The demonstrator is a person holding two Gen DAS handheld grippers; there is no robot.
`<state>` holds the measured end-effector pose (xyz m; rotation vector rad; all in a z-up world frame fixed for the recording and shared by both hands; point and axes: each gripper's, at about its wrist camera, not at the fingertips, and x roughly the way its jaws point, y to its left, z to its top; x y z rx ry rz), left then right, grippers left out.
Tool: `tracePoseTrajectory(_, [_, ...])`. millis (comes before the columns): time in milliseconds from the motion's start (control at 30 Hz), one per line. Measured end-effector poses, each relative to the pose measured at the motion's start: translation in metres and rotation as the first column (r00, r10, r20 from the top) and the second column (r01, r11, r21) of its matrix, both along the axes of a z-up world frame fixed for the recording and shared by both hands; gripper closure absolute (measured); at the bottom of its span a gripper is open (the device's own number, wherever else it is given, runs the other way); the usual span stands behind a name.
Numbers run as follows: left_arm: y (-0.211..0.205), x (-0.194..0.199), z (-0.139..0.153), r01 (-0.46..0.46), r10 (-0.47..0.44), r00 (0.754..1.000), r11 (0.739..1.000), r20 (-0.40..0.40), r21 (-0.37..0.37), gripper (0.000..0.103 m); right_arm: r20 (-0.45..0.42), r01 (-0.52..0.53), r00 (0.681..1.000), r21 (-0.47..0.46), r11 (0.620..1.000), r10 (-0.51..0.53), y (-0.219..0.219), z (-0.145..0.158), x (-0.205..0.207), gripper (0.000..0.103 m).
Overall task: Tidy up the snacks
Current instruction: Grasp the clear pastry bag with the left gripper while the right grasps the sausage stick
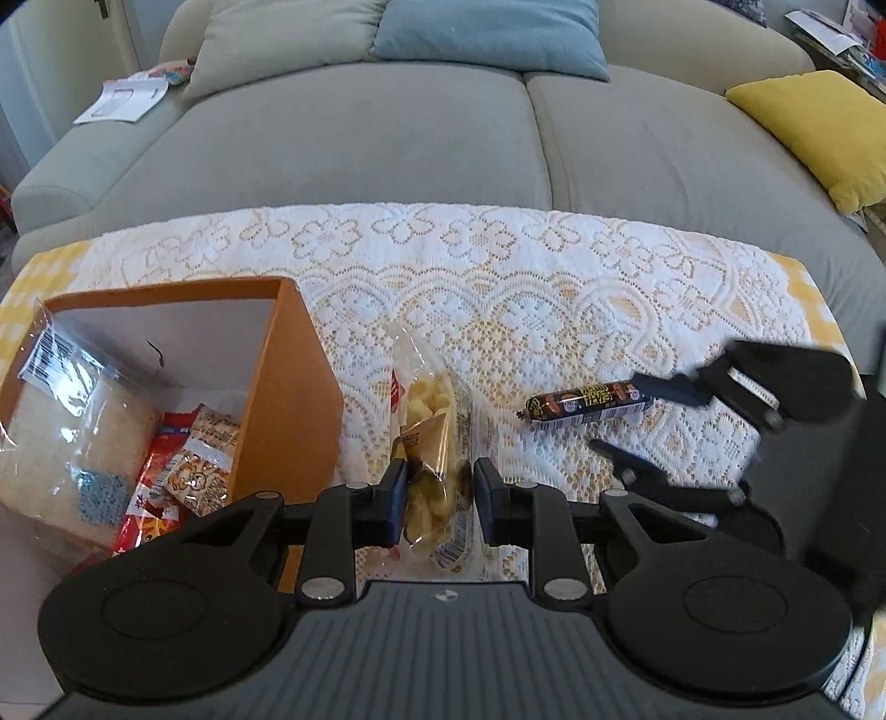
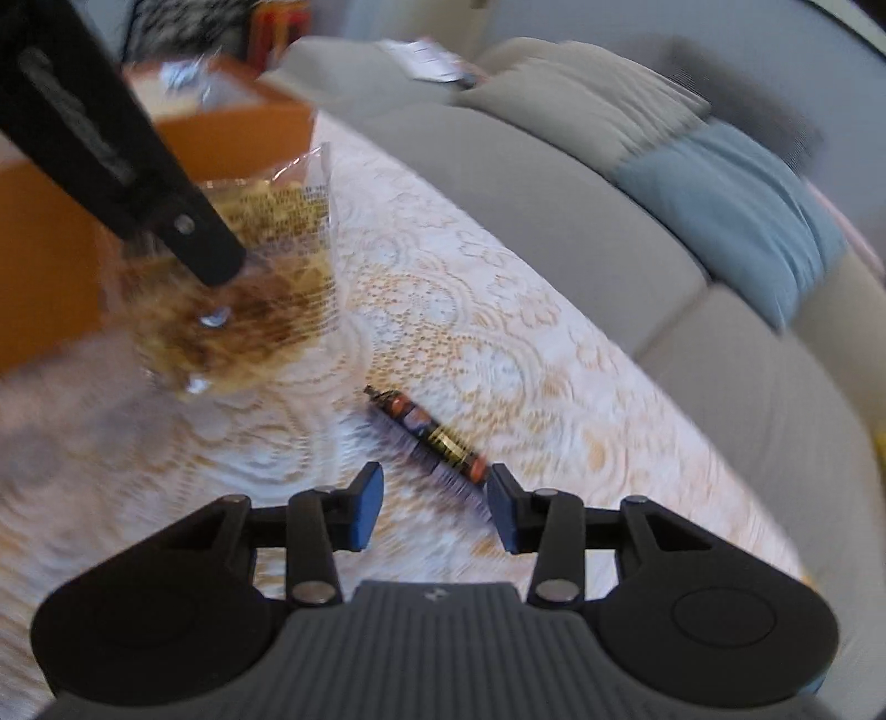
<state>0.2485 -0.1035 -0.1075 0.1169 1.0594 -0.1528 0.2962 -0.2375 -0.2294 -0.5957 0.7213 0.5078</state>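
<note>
My left gripper (image 1: 440,493) is shut on a clear bag of yellow puffed snacks (image 1: 432,404), which it holds just above the lace-covered table beside the orange box (image 1: 293,399). In the right wrist view that bag (image 2: 266,266) hangs blurred under one black left finger (image 2: 210,255). A dark sausage stick (image 1: 590,407) lies on the cloth to the right. My right gripper (image 2: 436,498) stands open over it, and the stick (image 2: 426,432) runs up to the right blue pad, with the jaws much wider than it. Seen from the left wrist, the right gripper (image 1: 626,421) straddles the stick's right end.
The orange box (image 2: 232,127) holds a large bag of pale grains (image 1: 72,437) and several small snack packets (image 1: 194,471). A grey sofa (image 1: 360,133) with blue (image 1: 487,33) and yellow (image 1: 819,127) cushions runs behind the table. Papers (image 1: 122,99) lie on its left arm.
</note>
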Motion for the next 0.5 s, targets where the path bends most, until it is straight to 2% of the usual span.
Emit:
tracePoseTrajectory(167, [0.005, 0.002, -0.002, -0.007, 0.007, 1.0, 1.0, -0.018, -0.021, 0.075, -0.027, -0.08, 0.997, -0.081, 0.993, 0.078, 0.005, -0.01, 0.021, 0.064])
tracePoseTrajectory(333, [0.007, 0.003, -0.003, -0.011, 0.01, 1.0, 0.999, -0.022, -0.038, 0.075, -0.111, -0.031, 0.993, 0.039, 0.999, 0.035, -0.004, -0.007, 0.043, 0.064])
tracePoseTrajectory(500, [0.01, 0.003, -0.001, -0.019, 0.018, 0.999, 0.998, -0.027, -0.053, 0.075, -0.246, 0.107, 0.967, 0.153, 0.982, -0.067, -0.015, -0.002, 0.056, 0.072])
